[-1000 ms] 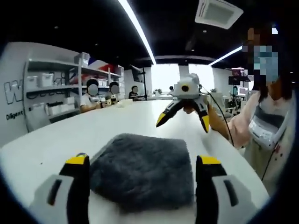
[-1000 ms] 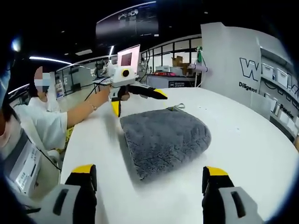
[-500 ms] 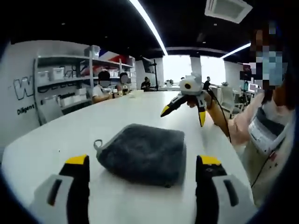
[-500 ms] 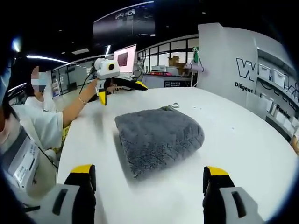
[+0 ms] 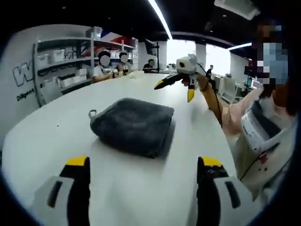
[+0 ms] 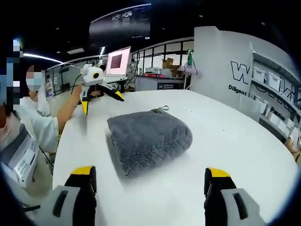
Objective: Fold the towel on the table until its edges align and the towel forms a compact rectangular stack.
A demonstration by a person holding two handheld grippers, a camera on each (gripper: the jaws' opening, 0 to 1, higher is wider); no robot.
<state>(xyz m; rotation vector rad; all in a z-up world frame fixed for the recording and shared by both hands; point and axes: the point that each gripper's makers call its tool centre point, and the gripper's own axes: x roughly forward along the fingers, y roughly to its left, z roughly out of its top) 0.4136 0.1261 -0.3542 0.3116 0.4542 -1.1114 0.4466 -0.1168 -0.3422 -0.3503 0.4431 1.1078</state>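
left gripper view, near to far:
- left gripper (image 5: 143, 176): grey body, two black fingers (image 5: 78, 188) with yellow tips, spread wide, nothing between them, held above the near part of the desk.
- broad white smooth-topped desk (image 5: 51, 141): runs from the fingers to the far end of the room.
- dark grey plush towel (image 5: 132, 125): folded into a compact, roughly rectangular stack, flat on the desk ahead of the fingers and apart from them; a small hanging loop sticks out at its left corner.
- right gripper (image 5: 178, 87): white body, black fingers with yellow tips, splayed wide and holding nothing, in the air beyond the towel and to its right, carried by a person's hand.
- person in a light top (image 5: 256, 136): at the right edge of the desk.
- white wall shelving with storage boxes (image 5: 61, 66): far left; seated people beside it at the far end of the desk.

right gripper view, near to far:
- right gripper (image 6: 153, 181): fingers (image 6: 217, 188) wide apart, empty, over bare desk (image 6: 235, 146).
- towel (image 6: 148, 141): same folded stack, lying between and beyond the fingers, clear of both; loop at its far edge.
- left gripper (image 6: 101, 96): aloft beyond the towel's left side, fingers splayed open, empty.
- flat monitor with a lit screen (image 6: 117, 61): behind the far edge of the desk.
- white panel with dark lettering (image 6: 225, 66): far right.
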